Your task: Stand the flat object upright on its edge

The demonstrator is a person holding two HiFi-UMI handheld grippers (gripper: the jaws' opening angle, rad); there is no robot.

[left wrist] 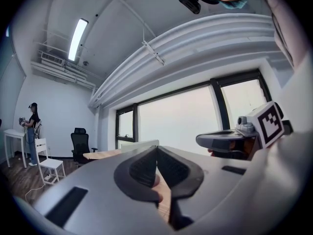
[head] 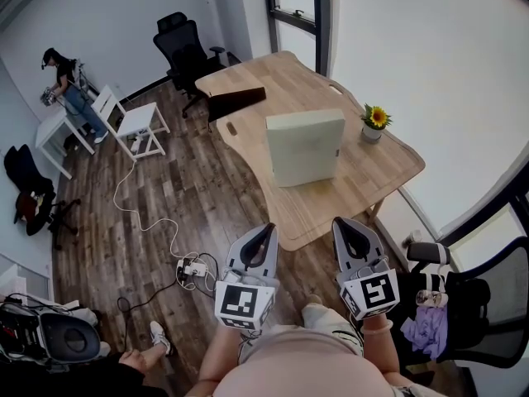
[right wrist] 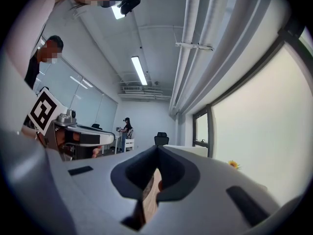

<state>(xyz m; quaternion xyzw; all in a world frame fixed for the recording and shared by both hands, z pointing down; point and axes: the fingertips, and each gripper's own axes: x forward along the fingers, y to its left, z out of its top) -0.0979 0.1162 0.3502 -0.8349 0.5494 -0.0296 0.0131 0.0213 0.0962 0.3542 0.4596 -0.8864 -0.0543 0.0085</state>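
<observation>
A pale, flat box stands upright on the middle of the light wooden table, its broad face toward me. Its top edge shows in the left gripper view and in the right gripper view. My left gripper and right gripper are held side by side in front of my body, short of the table's near edge and apart from the box. Both have their jaws closed together with nothing between them.
A small potted sunflower stands at the table's right, and a dark flat object lies at its far left corner. A black office chair, a white chair and a person are beyond. A power strip with cable lies on the floor.
</observation>
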